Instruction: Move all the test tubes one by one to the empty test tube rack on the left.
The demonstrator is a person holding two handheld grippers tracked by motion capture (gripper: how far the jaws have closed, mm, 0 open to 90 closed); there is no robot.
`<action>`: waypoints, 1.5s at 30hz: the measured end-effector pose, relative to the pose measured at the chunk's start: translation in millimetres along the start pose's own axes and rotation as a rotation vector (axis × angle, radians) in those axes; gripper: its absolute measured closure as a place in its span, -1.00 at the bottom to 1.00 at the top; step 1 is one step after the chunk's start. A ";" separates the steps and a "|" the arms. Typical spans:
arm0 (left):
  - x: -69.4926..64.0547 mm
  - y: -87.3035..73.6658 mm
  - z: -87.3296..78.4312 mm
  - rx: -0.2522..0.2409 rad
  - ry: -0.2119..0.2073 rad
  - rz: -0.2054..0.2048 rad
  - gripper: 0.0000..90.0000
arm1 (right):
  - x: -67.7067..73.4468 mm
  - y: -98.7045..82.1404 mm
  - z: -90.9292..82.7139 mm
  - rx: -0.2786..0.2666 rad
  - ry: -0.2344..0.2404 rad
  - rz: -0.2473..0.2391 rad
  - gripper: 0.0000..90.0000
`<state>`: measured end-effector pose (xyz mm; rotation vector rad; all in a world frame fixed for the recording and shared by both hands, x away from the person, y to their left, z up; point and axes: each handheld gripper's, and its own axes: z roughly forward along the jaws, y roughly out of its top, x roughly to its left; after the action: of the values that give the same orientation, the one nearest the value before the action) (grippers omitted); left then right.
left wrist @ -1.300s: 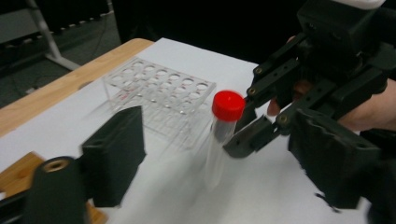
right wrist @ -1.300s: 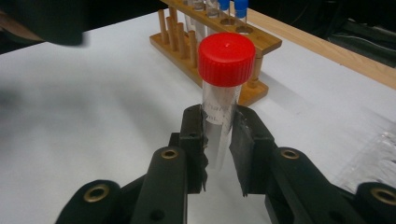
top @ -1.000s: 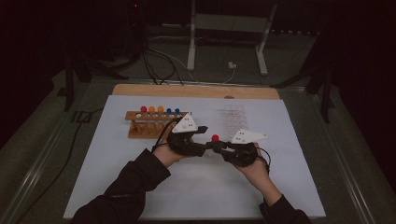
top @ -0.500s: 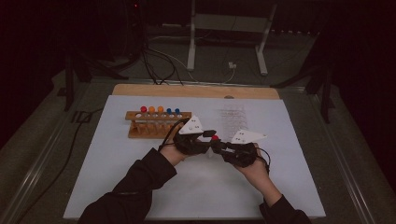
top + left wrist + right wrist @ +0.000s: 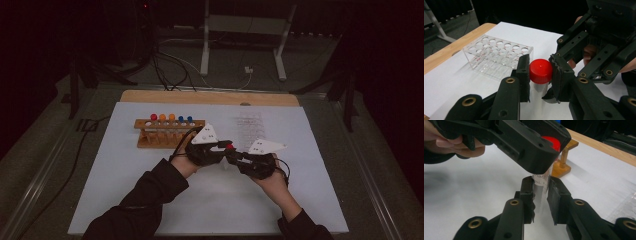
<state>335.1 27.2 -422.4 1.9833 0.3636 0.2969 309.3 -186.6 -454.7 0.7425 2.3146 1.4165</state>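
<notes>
So the biggest thing here is the white mat [image 5: 150, 200] covering most of the table, with a strip of wooden board [image 5: 210, 97] poking out along the far edge. On the mat, far left, there's a wooden test tube rack [image 5: 167, 134] standing with a row of capped tubes in it: red, a couple of orange, a couple of blue from what I can make out. Off to the right of that, near the far edge, sits a clear plastic rack [image 5: 499, 56] full of round holes, and all the holes look empty in the left gripper view.

Both of the person's hands meet just in front of the middle of the mat. The left gripper [image 5: 540, 75] comes in from the left and the right gripper [image 5: 540, 195] from the right, nearly touching each other.

Between them is the small stuff: a clear tube [image 5: 541, 187] with a red screw cap [image 5: 540, 70], held upright above the mat. The right gripper's jaws are clamped on the tube body, around the part with printed lettering. The left gripper's jaws have just been closing in and now sit pressed against both sides of the red cap, so it's gripping the cap from above the right one's hold. The tube's lower end isn't easy to see, so can't say if it touches the mat.
</notes>
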 end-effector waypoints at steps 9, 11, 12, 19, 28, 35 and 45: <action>4.4 -1.3 -12.4 0.010 0.032 -0.006 0.59 | -3.7 0.7 -5.3 -0.027 -0.006 0.018 -0.19; 5.2 -2.2 -16.7 0.012 0.038 -0.004 0.59 | -3.9 0.8 -5.9 -0.027 -0.011 0.024 -0.34; 5.2 -2.7 -19.0 0.011 0.040 -0.007 0.59 | -3.9 0.6 -6.0 -0.026 -0.014 0.025 -0.40; 7.8 -7.0 -40.9 0.025 0.068 -0.008 0.59 | -5.6 0.8 -4.9 -0.021 -0.029 0.065 -0.81; 15.0 -13.8 -77.7 0.054 0.135 -0.015 0.59 | -4.4 2.3 -6.7 -0.027 0.023 0.056 -1.00; 22.6 -22.4 -103.5 0.062 0.195 -0.035 0.59 | -1.1 5.0 -9.6 -0.051 0.032 0.042 -1.00; 38.5 -32.4 -143.6 0.087 0.304 -0.058 0.59 | -2.1 5.5 -12.6 -0.074 0.026 0.041 -1.00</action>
<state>314.3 174.3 -389.8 2.0102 0.6359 0.5564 305.9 -194.8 -444.0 0.7588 2.2644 1.5298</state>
